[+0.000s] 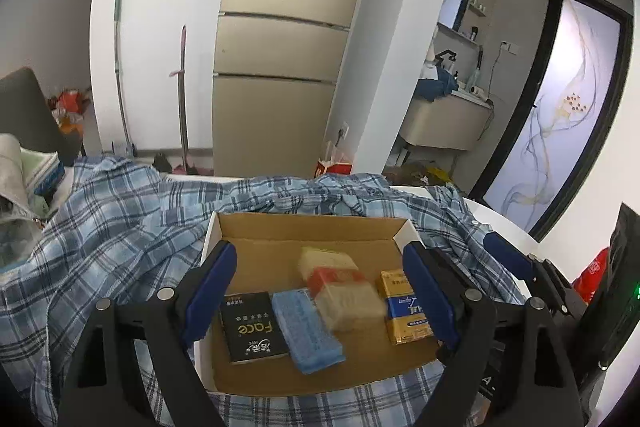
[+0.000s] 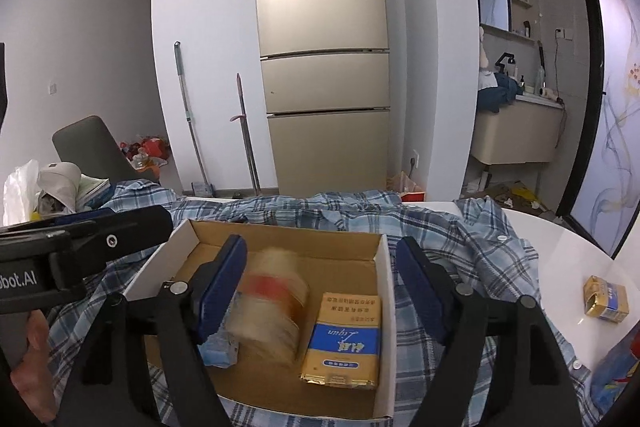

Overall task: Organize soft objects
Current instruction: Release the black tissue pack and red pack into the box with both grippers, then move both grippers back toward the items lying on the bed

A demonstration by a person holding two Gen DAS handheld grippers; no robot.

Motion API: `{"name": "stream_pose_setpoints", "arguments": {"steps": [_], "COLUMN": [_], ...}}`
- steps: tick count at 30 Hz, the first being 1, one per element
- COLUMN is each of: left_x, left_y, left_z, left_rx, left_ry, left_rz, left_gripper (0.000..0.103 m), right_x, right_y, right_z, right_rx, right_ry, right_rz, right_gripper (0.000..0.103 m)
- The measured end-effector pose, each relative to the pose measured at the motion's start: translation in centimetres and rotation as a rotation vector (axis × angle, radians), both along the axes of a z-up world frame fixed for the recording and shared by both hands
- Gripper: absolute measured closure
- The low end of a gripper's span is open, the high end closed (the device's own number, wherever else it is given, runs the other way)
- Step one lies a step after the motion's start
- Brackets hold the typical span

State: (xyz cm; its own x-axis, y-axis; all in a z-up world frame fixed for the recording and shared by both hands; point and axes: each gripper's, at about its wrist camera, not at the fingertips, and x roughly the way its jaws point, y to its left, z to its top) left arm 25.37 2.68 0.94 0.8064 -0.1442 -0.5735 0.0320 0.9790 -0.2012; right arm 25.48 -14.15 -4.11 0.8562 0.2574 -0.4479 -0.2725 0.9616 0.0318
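Note:
An open cardboard box (image 1: 308,221) (image 2: 280,229) rests on a blue plaid shirt (image 1: 120,227) (image 2: 480,239). Side by side in it lie a black tissue pack (image 1: 252,327), a light blue pack (image 1: 308,331) and a yellow and blue pack (image 1: 404,307) (image 2: 344,339). A beige pack with a red band (image 1: 340,287) (image 2: 268,299) looks blurred over the box floor. My left gripper (image 1: 318,251) hangs open above the box. My right gripper (image 2: 320,243) is open too; the beige pack sits by its left finger, with neither pad pressing it.
A second yellow pack (image 2: 604,299) lies on the white table (image 2: 560,251) at the right, near a blue bag (image 2: 616,375). A cap and books (image 2: 64,179) pile up at the left. A hand (image 2: 32,347) holds the left gripper's handle. A fridge (image 2: 324,67) stands behind.

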Motion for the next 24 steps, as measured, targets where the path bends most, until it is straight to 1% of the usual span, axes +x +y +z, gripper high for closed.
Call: {"name": "stream_pose_setpoints", "arguments": {"steps": [3,4,6,8,10,12,14,16,18,21,24], "left_x": [-0.6,-1.1,-1.8,-2.5,-3.1,-3.9,-5.5,-6.4,-7.0,-7.7,-8.6], "left_y": [-0.5,-0.5,-0.6,-0.9,-1.3,-1.4,-1.6,-1.8,-2.0,-2.5,-2.8], "left_z": [0.6,1.0,1.6,2.2,3.0,3.7,4.7,5.5,6.2,7.1,8.1], "left_rx": [0.037,0.046,0.044,0.056,0.076,0.098,0.114,0.12,0.114,0.107,0.092], "left_ry": [-0.042,-0.07,-0.116,-0.159,-0.202,-0.253,-0.344,-0.389,-0.407,-0.409,-0.405], "left_rz": [0.013,0.03,0.033,0.032,0.037,0.059,0.083,0.093,0.083,0.051,0.054], "left_gripper": [0.016,0.016,0.016,0.014,0.007,0.0,0.0,0.0,0.0,0.0,0.0], "right_x": [-0.1,-0.2,-0.4,-0.6,-0.9,-1.3,-1.8,-2.3,-2.6,-3.5,-4.6], "right_y": [-0.5,-0.7,-1.2,-1.6,-2.2,-2.7,-3.4,-4.1,-4.9,-5.9,-6.6], "right_z": [0.4,0.5,0.9,1.3,1.8,2.2,2.7,3.2,3.8,4.6,5.4], "right_rx": [0.01,0.016,0.03,0.042,0.048,0.054,0.063,0.07,0.073,0.082,0.092], "right_ry": [-0.008,-0.01,-0.016,-0.021,-0.03,-0.044,-0.062,-0.079,-0.093,-0.106,-0.123], "right_rz": [-0.004,-0.007,-0.017,-0.018,-0.024,-0.031,-0.035,-0.038,-0.049,-0.062,-0.069], "right_gripper": [0.025,0.023,0.019,0.018,0.017,0.013,0.006,0.002,0.001,0.0,0.0]}}
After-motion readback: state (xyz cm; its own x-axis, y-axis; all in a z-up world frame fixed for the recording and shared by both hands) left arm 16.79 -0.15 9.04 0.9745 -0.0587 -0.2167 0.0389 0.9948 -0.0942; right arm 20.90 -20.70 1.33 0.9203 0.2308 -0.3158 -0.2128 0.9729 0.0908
